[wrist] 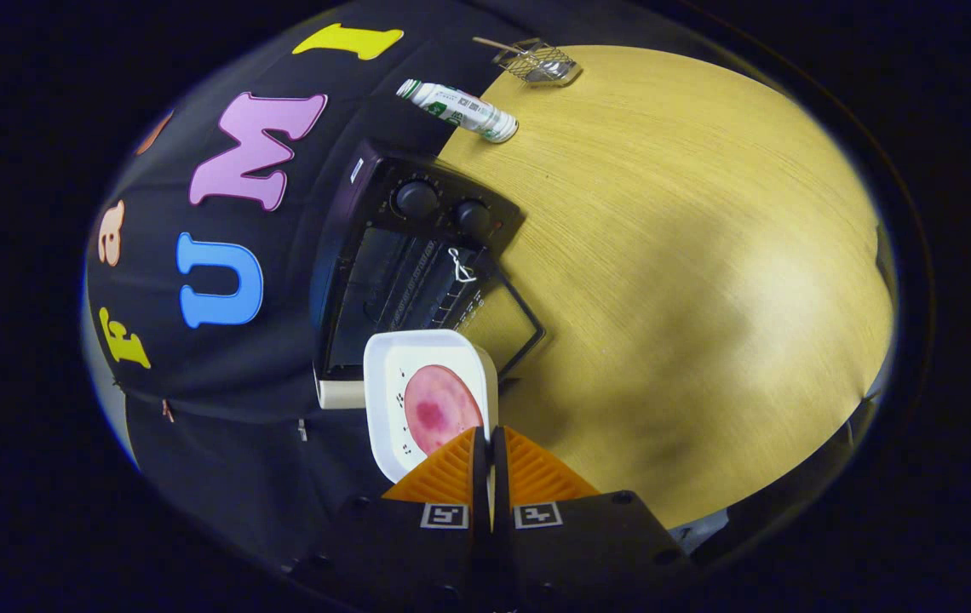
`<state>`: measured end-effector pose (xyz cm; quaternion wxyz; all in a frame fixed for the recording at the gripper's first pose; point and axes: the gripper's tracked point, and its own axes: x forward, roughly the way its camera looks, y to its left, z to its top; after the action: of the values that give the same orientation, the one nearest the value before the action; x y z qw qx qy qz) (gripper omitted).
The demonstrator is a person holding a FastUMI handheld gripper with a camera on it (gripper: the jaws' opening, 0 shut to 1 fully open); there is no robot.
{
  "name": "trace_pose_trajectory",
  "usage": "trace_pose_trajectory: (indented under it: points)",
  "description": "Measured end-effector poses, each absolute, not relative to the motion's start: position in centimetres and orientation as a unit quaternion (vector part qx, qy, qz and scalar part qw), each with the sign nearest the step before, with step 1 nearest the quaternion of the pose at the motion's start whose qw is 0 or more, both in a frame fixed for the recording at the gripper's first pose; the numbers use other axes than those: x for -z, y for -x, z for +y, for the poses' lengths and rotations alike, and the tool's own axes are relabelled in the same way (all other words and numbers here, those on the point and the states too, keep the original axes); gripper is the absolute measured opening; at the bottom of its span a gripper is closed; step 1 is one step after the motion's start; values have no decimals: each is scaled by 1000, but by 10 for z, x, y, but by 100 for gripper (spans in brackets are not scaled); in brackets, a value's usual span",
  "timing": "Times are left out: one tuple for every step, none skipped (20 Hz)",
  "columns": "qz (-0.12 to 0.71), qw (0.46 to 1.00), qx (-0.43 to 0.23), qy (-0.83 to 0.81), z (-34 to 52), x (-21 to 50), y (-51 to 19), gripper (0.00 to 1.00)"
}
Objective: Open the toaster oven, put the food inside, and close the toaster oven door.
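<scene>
My gripper (487,444) is shut on the rim of a white square plate (396,375), and the rim shows as a thin edge between the two fingers. On the plate lies a round pink slice of food (439,407), just ahead of the fingertips. Beyond the plate stands the black toaster oven (383,255) with two knobs (417,197). Its glass door (507,323) is swung down and open over the wooden table, and a white string loop (462,266) hangs at the door. The plate's far edge overlaps the oven's dark opening; whether it is inside I cannot tell.
The wooden table (690,255) stretches away past the oven. A white and green bottle (460,109) lies on its side beyond the oven. Farther off sits a small wire basket (539,61). The black booth cloth hangs behind and beside the oven.
</scene>
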<state>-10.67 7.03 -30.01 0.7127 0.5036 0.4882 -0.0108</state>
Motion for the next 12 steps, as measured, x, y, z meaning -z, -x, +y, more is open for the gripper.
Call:
trace_pose_trajectory:
  points:
    - [483, 710, 24, -512, 79, 303, 100, 5]
    - [477, 709, 38, -518, 86, 306, 95, 5]
    - [468, 710, 56, -524, 91, 310, 89, 5]
    - [458, 709, 75, -530, 95, 313, 82, 5]
    - [449, 708, 93, -538, 100, 317, 76, 5]
    - [439, 704, 110, -547, 107, 319, 69, 5]
    - [429, 700, 128, -557, 112, 322, 60, 5]
    - [415, 696, 147, -567, 116, 323, 53, 5]
    - [402, 695, 160, -574, 121, 325, 43, 5]
    - [391, 694, 177, -578, 124, 328, 34, 5]
    - [381, 691, 194, -583, 127, 333, 26, 5]
    - [374, 686, 209, -588, 131, 337, 18, 5]
